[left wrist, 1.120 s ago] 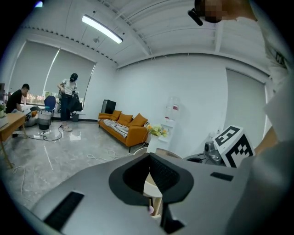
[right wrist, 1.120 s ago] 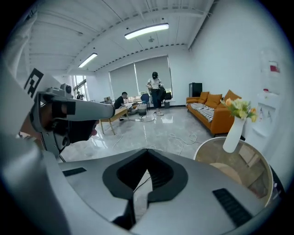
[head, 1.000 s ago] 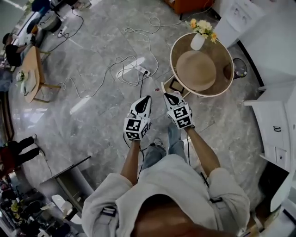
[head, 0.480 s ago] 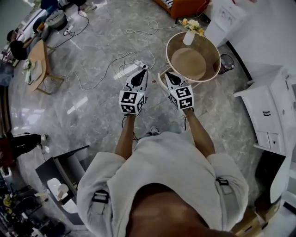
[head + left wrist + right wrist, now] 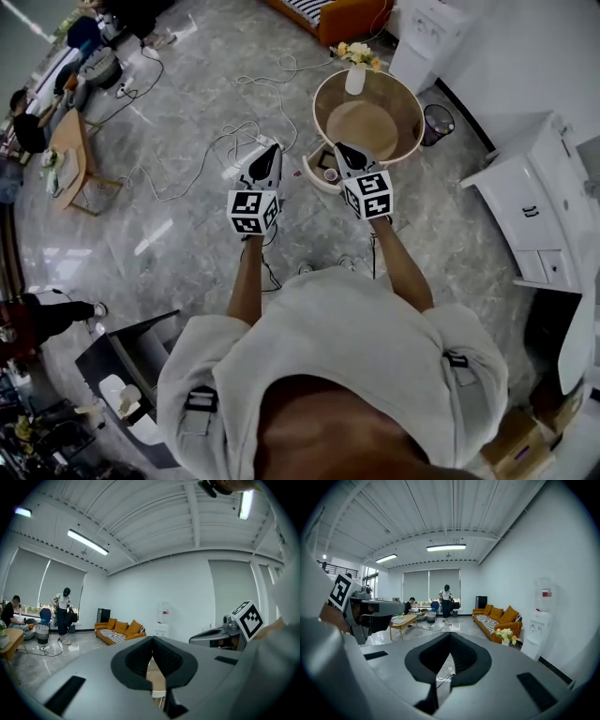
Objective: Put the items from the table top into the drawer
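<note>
In the head view a round wooden table (image 5: pixel 413 95) stands ahead of me, with a tan straw hat (image 5: pixel 362 123) lying on its top and a white vase of flowers (image 5: pixel 354 68) at its far edge. A small drawer (image 5: pixel 323 172) juts out open at the table's near left side, with small things inside that I cannot make out. My left gripper (image 5: pixel 271 151) (image 5: pixel 152 642) is held up in the air left of the drawer, jaws shut and empty. My right gripper (image 5: pixel 342 148) (image 5: pixel 450 637) hovers over the drawer's near edge, also shut and empty.
Cables and a white power strip (image 5: pixel 251 153) lie on the marble floor to the left. A white cabinet (image 5: pixel 528 202) stands at the right, a bin (image 5: pixel 438 122) beside the table, an orange sofa (image 5: pixel 345 16) and a water dispenser (image 5: pixel 418 28) behind it. People stand far left.
Both grippers have risen and come closer to the table, staying shut. The head view has shifted, so the table now sits higher and smaller in the picture.
</note>
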The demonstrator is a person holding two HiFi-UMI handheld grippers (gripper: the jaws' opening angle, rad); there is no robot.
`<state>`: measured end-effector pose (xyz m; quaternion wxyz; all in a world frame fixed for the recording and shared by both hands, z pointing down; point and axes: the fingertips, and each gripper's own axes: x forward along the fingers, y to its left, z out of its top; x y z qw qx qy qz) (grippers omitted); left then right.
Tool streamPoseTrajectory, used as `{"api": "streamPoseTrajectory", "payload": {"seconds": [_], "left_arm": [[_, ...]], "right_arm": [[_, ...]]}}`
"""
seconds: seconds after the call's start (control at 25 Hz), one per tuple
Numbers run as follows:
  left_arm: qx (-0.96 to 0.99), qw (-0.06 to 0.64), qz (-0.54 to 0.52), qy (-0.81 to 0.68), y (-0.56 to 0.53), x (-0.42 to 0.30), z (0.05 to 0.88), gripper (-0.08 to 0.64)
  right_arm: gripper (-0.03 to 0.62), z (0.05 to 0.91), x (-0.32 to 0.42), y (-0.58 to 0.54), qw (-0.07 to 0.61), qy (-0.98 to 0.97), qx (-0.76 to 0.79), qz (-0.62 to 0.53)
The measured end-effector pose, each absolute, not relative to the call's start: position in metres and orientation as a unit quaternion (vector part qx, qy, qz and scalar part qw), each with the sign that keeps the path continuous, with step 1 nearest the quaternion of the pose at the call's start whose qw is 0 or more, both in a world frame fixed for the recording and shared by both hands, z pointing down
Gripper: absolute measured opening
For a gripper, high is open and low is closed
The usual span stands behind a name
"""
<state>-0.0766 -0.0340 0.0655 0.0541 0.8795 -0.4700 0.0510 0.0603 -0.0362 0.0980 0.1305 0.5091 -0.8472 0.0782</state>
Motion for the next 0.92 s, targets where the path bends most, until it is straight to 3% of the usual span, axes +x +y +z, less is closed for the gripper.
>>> {"api": "streamPoseTrajectory", "payload": {"seconds": [0.92], "left_arm": [[0.876, 0.047, 0.042, -0.479, -0.021, -0.026, 0.058, 0.015]], "right_arm": [[0.023, 0.110, 0.120, -0.023, 0.143, -0.845, 0.508, 0.083]]}}
